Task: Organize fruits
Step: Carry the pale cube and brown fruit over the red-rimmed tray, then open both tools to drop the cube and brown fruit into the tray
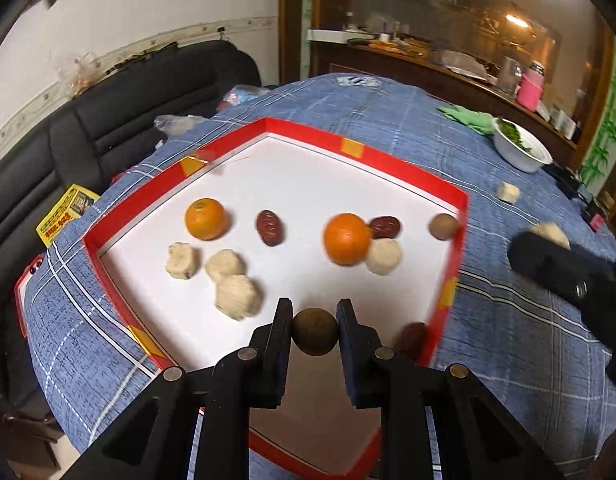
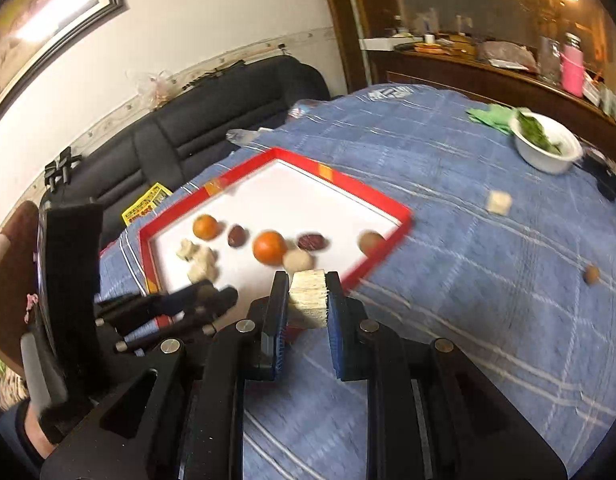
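In the left wrist view the left gripper (image 1: pixel 315 330) sits at the lower centre of the frame, its two black fingers clamped on a small round brown fruit (image 1: pixel 315 331) held over the near part of the red-rimmed tray (image 1: pixel 451 216). The tray's white floor fills the middle of the frame and carries two oranges (image 1: pixel 206 218) (one left of centre, one right of centre), a dark red date (image 1: pixel 270 227) between them, a second date (image 1: pixel 384 227) touching the right orange from behind, and another brown fruit (image 1: pixel 443 226) close to the tray's right rim. Three pale crumbly lumps (image 1: pixel 224 266) cluster at the left; a fourth (image 1: pixel 383 256) touches the right orange. One more dark fruit (image 1: pixel 411 338) lies blurred at the tray's lower right corner.

In the right wrist view the right gripper (image 2: pixel 308 300) stands at lower centre, closed on a pale, fibrous block (image 2: pixel 307 298) just in front of the tray's near rim. On the blue checked cloth (image 2: pixel 447 240) outside the tray lie a pale cube (image 2: pixel 498 202) at upper right and a small brown fruit (image 2: pixel 591 274) at far right. A white bowl (image 2: pixel 547 156) of greens stands at upper right
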